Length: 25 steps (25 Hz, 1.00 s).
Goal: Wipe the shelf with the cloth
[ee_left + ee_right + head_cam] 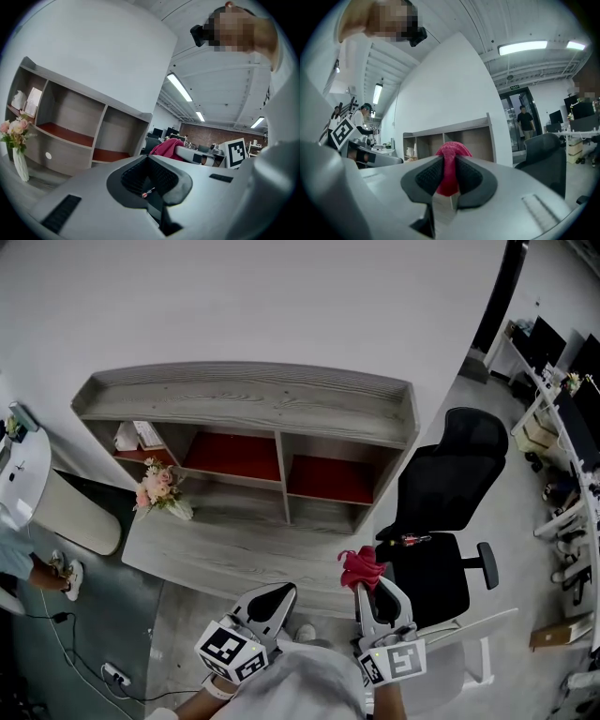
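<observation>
Nearest the lens: the left gripper (269, 601) and the right gripper (367, 592), each bearing its marker cube, both held in front of the shelf (246, 399) and well apart from it.

Left gripper: jaws together, nothing between the pads.

Right gripper: jaws clamped on the red cloth (360, 566), which is bunched, with one tuft standing out past the jaw tips towards the shelf. The cloth touches no board of the shelf.

Shelf: a grey top board, three open compartments beneath it, the middle and right ones floored in red, and a broad lower ledge at the front. A vase of flowers (159, 491) stands on that ledge at the shelf's left end. An office chair (448, 507) stands just beside the shelf's right end.

Step in hand, as judged: the approach. The cloth is gripped and faces the shelf, but wiping has not begun.

Next move, as judged: the right gripper must carry the cloth forward to a board of the shelf and tip downward, so that the tuft and not the jaw tips meets the wood. It must then sweep along the board, keeping clear of the vase at the shelf's left end. The left gripper has no evident part in this.
</observation>
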{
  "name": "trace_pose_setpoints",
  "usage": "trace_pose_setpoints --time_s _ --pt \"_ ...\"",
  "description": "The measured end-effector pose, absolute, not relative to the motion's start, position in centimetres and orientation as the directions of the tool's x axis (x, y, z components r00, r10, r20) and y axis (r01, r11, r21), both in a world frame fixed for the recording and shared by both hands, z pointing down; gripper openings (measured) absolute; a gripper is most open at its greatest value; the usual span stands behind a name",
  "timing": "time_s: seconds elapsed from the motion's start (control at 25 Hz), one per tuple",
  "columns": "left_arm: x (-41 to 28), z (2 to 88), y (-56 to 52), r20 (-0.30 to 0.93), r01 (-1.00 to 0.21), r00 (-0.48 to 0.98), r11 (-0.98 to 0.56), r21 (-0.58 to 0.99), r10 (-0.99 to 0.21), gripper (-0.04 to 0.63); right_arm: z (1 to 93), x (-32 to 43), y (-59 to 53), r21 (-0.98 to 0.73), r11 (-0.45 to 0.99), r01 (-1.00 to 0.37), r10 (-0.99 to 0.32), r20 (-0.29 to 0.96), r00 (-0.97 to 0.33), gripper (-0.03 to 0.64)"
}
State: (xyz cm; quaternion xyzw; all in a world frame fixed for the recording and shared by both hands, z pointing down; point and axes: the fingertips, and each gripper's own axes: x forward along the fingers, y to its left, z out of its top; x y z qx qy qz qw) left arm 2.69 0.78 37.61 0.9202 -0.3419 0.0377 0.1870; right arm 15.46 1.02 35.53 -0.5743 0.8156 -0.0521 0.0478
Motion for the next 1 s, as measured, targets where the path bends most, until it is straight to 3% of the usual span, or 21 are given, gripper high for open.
trace_pose_setpoints --time_s 0.32,1.0 --pt "1.5 38.0 -1.9 0.231 -0.637 0.769 -0.685 0.353 -0.597 0.002 35.7 14.5 -1.3 -0.190 0.305 -0.933 -0.950 0.007 -0.312 0.080" --pt "0.2 37.3 -6.8 0.191 -0.623 0.779 -0.700 0.350 -0.598 0.002 34.1 12.0 -7.5 -0.127 0.338 -0.933 -0.941 -0.041 -0.335 0.080"
